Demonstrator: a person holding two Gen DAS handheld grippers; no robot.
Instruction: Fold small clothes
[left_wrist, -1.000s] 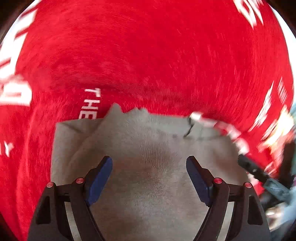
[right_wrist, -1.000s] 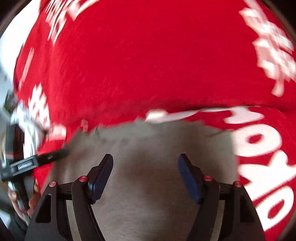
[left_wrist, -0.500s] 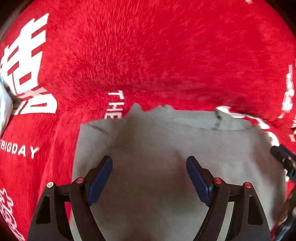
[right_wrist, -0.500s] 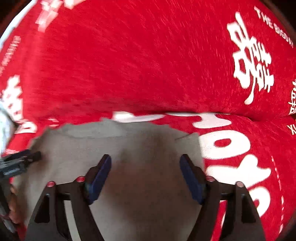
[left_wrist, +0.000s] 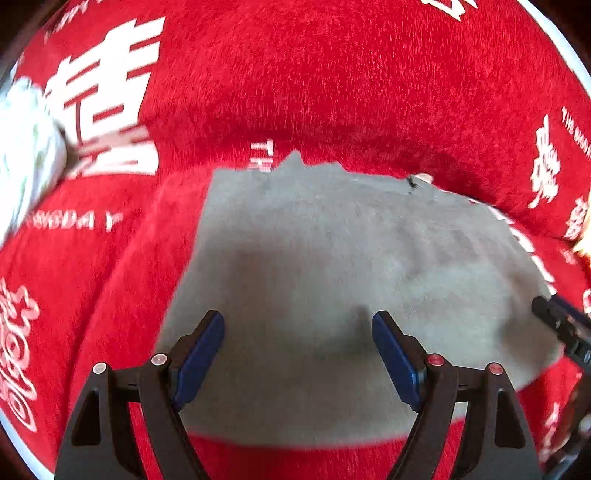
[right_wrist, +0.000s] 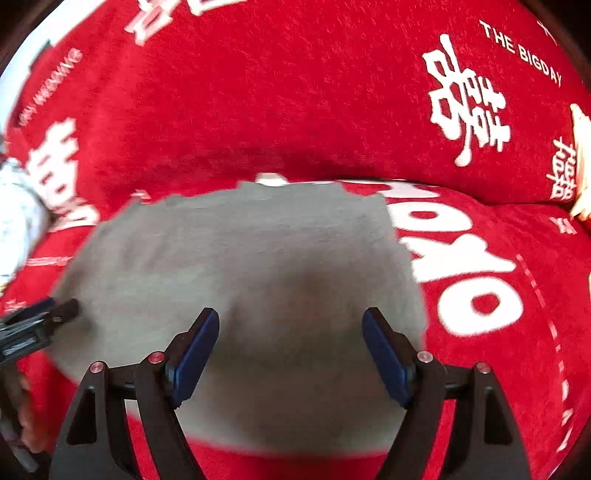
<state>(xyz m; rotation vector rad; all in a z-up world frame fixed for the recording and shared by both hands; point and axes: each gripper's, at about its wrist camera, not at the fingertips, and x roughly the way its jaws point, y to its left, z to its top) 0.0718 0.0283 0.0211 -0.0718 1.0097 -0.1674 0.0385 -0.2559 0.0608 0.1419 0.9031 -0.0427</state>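
A grey knit garment (left_wrist: 332, 280) lies flat on a red plush cloth (left_wrist: 332, 81) printed with white characters and lettering. It is folded into a broad, roughly rectangular pad; its far edge is uneven, with a small peak and a dark tag. Its long axis runs side to side across both views. The left gripper (left_wrist: 298, 354) hangs above it with fingers spread and nothing between them. The right gripper (right_wrist: 290, 350) has just been opening, its fingers likewise apart and empty.
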